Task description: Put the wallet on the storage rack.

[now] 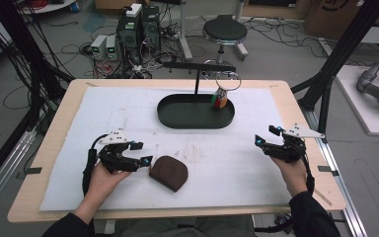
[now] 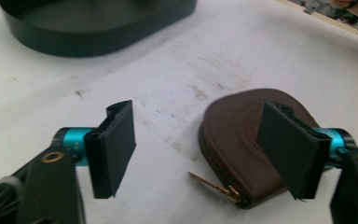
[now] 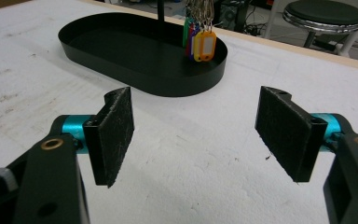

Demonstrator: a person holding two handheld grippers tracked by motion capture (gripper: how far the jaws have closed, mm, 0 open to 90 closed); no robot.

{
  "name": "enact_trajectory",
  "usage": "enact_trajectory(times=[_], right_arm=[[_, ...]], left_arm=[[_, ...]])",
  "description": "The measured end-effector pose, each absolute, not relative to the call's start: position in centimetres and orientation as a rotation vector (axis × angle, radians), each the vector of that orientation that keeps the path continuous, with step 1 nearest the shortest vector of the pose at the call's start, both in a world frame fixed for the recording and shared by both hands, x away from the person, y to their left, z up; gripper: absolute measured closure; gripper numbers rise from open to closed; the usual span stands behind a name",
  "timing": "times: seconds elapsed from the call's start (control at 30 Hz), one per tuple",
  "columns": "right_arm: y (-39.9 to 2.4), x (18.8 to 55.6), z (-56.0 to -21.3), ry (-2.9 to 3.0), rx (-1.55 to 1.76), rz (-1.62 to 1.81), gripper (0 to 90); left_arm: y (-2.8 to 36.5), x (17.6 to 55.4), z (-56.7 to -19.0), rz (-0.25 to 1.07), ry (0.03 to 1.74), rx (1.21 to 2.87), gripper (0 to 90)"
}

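A brown, rounded zip pouch (image 1: 169, 172) lies on the white mat near the front of the table. In the left gripper view the pouch (image 2: 242, 135) sits low on the right, its gold zip pull (image 2: 214, 184) pointing left. My left gripper (image 1: 143, 153) is just left of the pouch. Its jaws stand open (image 2: 200, 149), one of them over the pouch's right side, and neither pad presses on it. My right gripper (image 1: 265, 136) hovers open at the right of the mat, nothing between its jaws (image 3: 200, 135).
A black oval tray (image 1: 177, 118) sits at the back middle, with a thin black stand (image 1: 197, 81) rising from it. Coloured key tags (image 3: 198, 44) hang from the stand over the tray's right end. A stool (image 1: 224, 32) and computer boxes (image 1: 138, 29) stand beyond the table.
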State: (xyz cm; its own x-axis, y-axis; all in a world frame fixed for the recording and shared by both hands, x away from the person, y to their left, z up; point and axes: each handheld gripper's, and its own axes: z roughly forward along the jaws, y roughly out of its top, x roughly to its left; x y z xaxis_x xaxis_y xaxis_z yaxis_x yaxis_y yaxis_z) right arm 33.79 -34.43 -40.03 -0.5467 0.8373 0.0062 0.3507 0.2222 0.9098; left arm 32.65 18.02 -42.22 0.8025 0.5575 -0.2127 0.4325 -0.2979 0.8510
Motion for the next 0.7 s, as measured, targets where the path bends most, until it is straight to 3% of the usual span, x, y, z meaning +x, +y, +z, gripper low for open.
enact_trajectory(times=[0.27,0.6,0.67,0.7], right_arm=[[-34.0,33.7,-40.1,2.027,1.069,1.281,29.0],[-34.1,33.7,-40.1,2.034,1.081,1.28,29.0],[-34.1,33.7,-40.1,2.038,1.077,1.273,29.0],[-34.0,33.8,-40.2,2.043,1.078,1.271,29.0]], left_arm=[[16.6,33.9,-43.5,0.022,0.797,1.978,37.5],[16.0,35.3,-44.5,-0.145,0.869,1.981,52.0],[16.0,35.2,-44.5,-0.178,0.867,1.974,59.2],[15.9,35.2,-44.5,-0.188,0.854,1.976,68.6]])
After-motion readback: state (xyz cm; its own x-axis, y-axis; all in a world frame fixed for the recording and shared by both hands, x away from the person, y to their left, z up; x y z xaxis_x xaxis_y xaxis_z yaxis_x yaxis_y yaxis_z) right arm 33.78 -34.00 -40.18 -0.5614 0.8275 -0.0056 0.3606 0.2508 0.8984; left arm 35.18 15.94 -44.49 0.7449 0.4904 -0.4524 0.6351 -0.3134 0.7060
